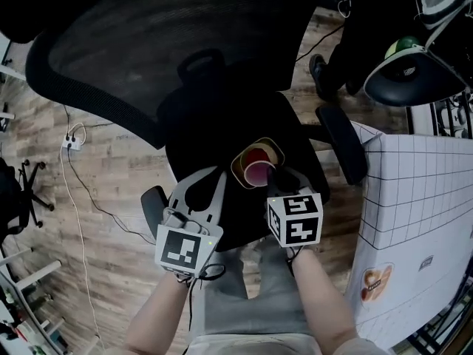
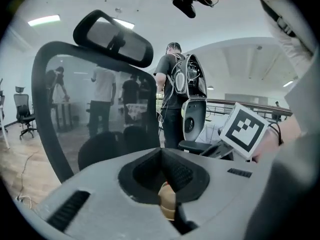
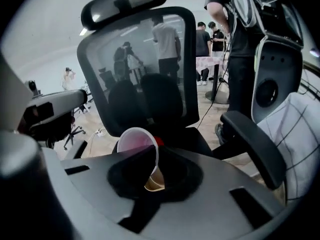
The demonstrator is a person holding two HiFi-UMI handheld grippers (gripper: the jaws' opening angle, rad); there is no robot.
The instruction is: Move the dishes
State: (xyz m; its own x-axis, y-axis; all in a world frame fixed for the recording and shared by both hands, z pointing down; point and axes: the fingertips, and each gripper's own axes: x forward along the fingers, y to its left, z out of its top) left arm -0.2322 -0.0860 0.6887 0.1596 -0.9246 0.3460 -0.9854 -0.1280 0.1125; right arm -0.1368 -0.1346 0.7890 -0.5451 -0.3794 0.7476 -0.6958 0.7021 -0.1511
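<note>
Nearest us are our own grey trousers [image 1: 259, 302] and the two marker cubes, the left cube [image 1: 183, 248] and the right cube [image 1: 295, 219], each riding on its claw. Beyond both claws stands the biggest thing here, a black office chair [image 1: 133, 43]. Its mesh back rises past the claw tips and its seat lies under them. Off to the right of the right claw is a white gridded panel [image 1: 421, 191]. Well out to the left of the left claw, a power strip [image 1: 72, 143] lies on the wooden floor [image 1: 111, 198].

We hold the left claw [image 1: 220, 173] drawn narrow, its pads pinching the left rim of a tan bowl [image 1: 240, 161]. The right claw [image 1: 272, 177] is nearly closed, clamped on the rim of a pink cup [image 1: 258, 173], which tilts with its mouth toward us. The bowl sits between the tips of the two claws, over the chair seat; we cannot tell whether it touches the seat. The cup is just ahead of the right claw, over the near part of the bowl. A small red thing [image 1: 256, 156] shows inside the bowl, just beyond the cup.
</note>
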